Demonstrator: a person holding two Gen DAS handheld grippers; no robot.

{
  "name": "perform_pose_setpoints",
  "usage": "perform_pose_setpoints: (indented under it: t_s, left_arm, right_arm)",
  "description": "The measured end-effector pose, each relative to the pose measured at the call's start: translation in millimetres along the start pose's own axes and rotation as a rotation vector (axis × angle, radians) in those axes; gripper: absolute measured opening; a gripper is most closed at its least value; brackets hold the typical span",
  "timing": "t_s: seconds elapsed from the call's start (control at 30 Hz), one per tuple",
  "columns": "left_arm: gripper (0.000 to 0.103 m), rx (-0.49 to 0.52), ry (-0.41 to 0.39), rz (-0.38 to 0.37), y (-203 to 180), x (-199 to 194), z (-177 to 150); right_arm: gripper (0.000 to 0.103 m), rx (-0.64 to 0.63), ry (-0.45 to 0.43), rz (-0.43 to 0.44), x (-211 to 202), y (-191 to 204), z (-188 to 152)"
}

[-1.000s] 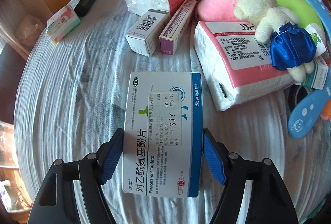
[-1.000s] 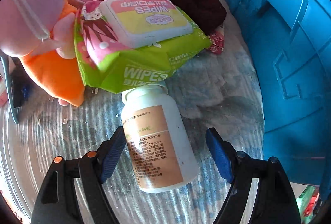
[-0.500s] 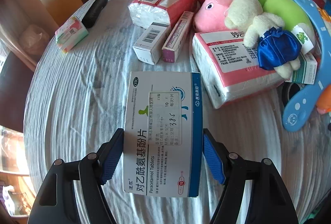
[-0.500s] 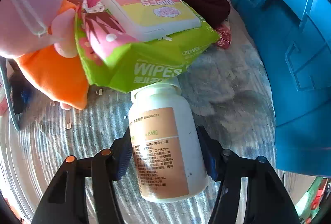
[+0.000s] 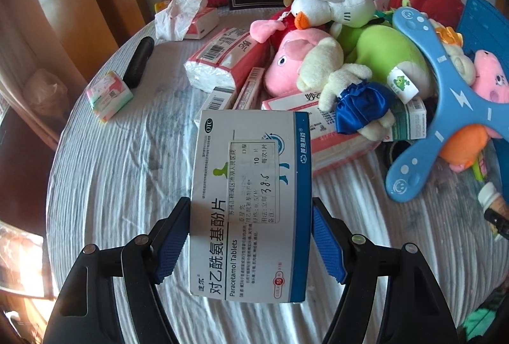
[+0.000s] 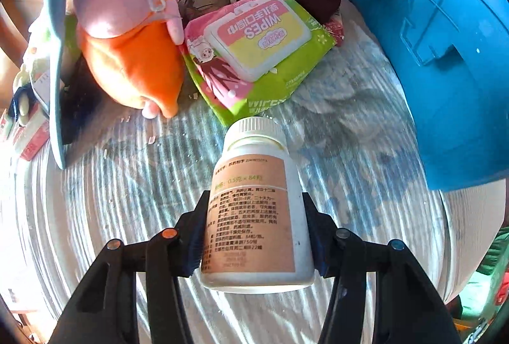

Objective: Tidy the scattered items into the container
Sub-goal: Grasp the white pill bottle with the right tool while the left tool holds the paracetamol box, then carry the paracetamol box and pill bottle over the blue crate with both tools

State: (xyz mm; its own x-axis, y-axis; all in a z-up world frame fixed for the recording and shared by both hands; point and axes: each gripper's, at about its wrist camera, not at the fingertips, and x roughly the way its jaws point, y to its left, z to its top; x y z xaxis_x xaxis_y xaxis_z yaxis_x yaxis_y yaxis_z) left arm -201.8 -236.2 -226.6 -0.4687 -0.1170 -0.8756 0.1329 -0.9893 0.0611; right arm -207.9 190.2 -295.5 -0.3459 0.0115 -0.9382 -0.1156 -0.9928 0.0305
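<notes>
a: left gripper [image 5: 248, 236] clamped wide across the pill box [image 5: 251, 204], fingers [image 5: 171, 236] flat on both long edges, box clear of the bench [image 5: 127, 159]. right gripper [image 6: 254, 232] just been closing, now pinched on the bottle [image 6: 254, 210] around its lower half, cap pointing away.

b: crate [image 6: 445, 58] just right of the bottle, wall high. could clip the rim on the way over if carried low.

a: bottle round and smooth, held near its base only; could pivot or slide out on a fast swing.

b: box thin card, could buckle or twist under a harder squeeze. wipes [image 6: 254, 51] and plush [image 6: 133, 64] close by the cap, easy to snag on lifting.
</notes>
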Motion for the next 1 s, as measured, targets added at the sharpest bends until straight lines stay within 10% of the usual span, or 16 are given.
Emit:
perform_pose_setpoints:
  t_s: [1.0]
  left_arm:
    - [0.073, 0.292, -0.289, -0.295, -106.7, -135.7, 48.2]
  right_arm:
    - [0.052, -0.074, -0.509, 0.079, -219.9, 131.6, 37.7]
